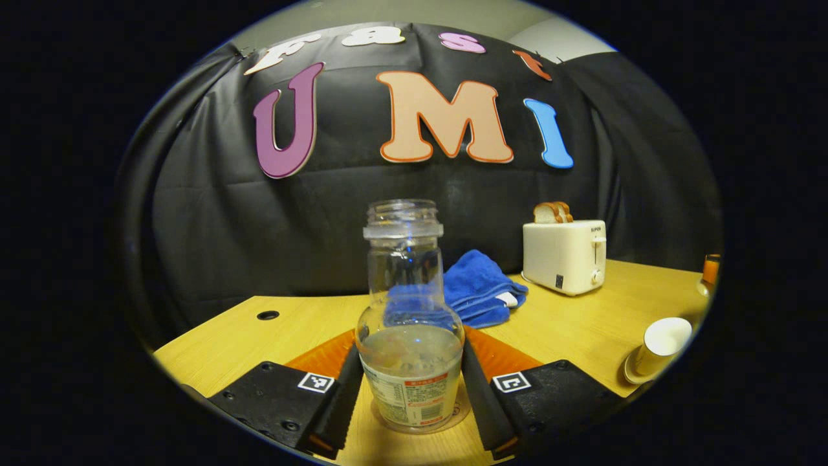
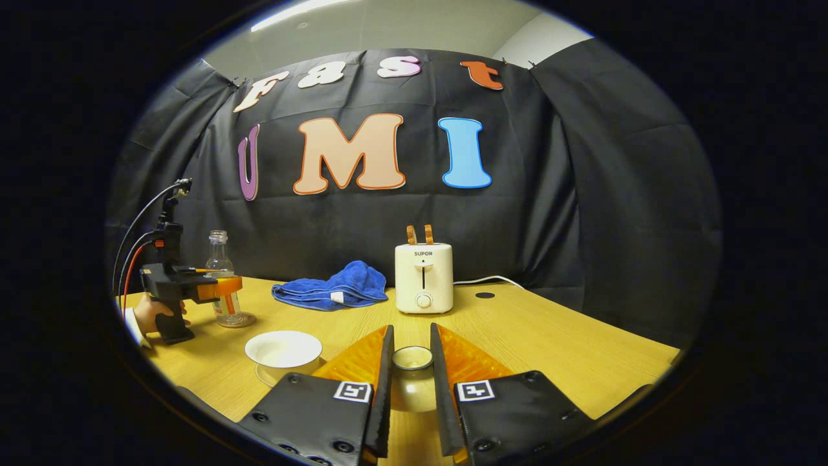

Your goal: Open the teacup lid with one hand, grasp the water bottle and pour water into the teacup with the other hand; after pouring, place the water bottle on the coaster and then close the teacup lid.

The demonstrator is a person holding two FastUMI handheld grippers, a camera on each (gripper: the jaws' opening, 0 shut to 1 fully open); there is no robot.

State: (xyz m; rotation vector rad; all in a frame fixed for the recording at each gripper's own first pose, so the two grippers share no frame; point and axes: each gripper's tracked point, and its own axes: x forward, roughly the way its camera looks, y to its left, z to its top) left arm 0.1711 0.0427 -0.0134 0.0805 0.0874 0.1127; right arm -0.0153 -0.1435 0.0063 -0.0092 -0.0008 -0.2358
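1. Now: left gripper (image 1: 410, 388) fingers flank the water bottle (image 1: 410, 336) standing on its coaster (image 1: 460, 414); contact uncertain.
2. Right gripper (image 2: 411, 375) pinches the teacup lid (image 2: 412, 382), beside the open teacup (image 2: 283, 353).

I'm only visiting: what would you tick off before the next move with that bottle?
1. Cup uncovered: ok.
2. Lid held between the right gripper's jaws, away from the cup: ok.
3. Bottle upright on the table, cap off: ok.
4. Left gripper's jaws flank the bottle; firm grip: cannot tell.
5. Water already in the cup: cannot tell.
6. Towel and toaster stand back from the bottle-to-cup path: ok.
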